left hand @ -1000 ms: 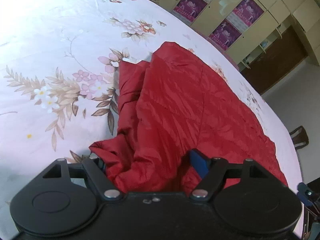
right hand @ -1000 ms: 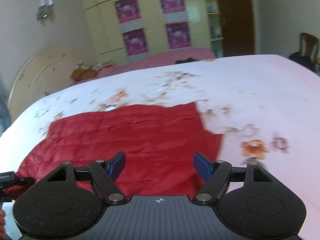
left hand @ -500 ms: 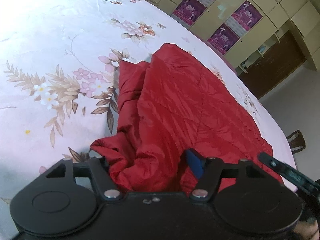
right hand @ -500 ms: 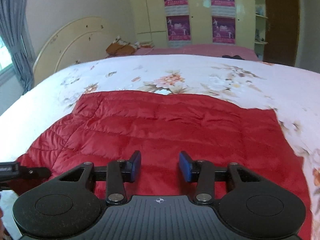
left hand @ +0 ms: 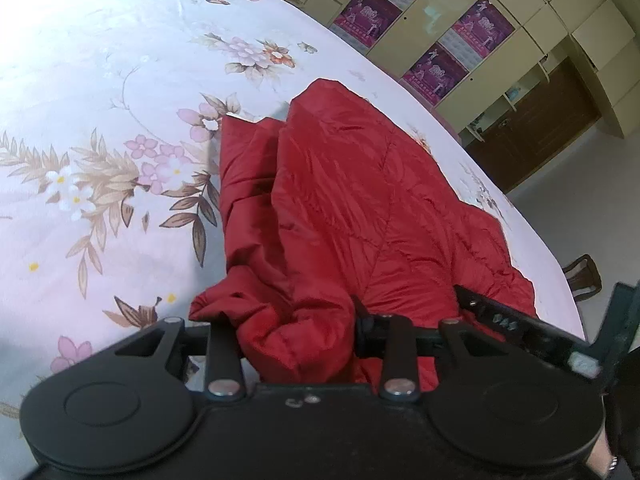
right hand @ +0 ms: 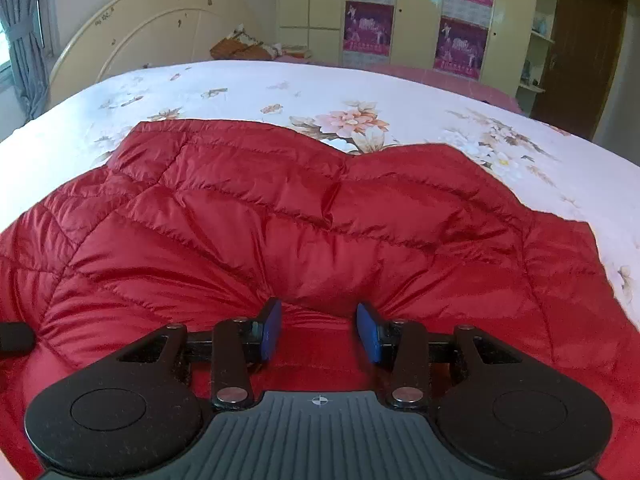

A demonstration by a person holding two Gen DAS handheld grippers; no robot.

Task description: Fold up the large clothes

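Note:
A red quilted jacket lies spread on a floral bedsheet. My left gripper is at its near edge. Its jaws are closing, a thick bunch of the red fabric fills the gap between them, and both pads are buried in it. In the right wrist view the jacket stretches wide across the bed. My right gripper has its blue pads pushed down into the padding, half closed. Creases radiate from them and a low fold lies between them, unpinched. A finger of the right gripper shows just right of the left one.
The bedsheet runs on past the jacket on all sides. Behind stand a cream headboard, a wardrobe with purple posters and a dark door. A chair stands off the bed's right side.
The left jaws have narrowed onto the bunched fabric without shifting. The right gripper swung in over the jacket, dropped onto it near the left one, and its jaws narrowed.

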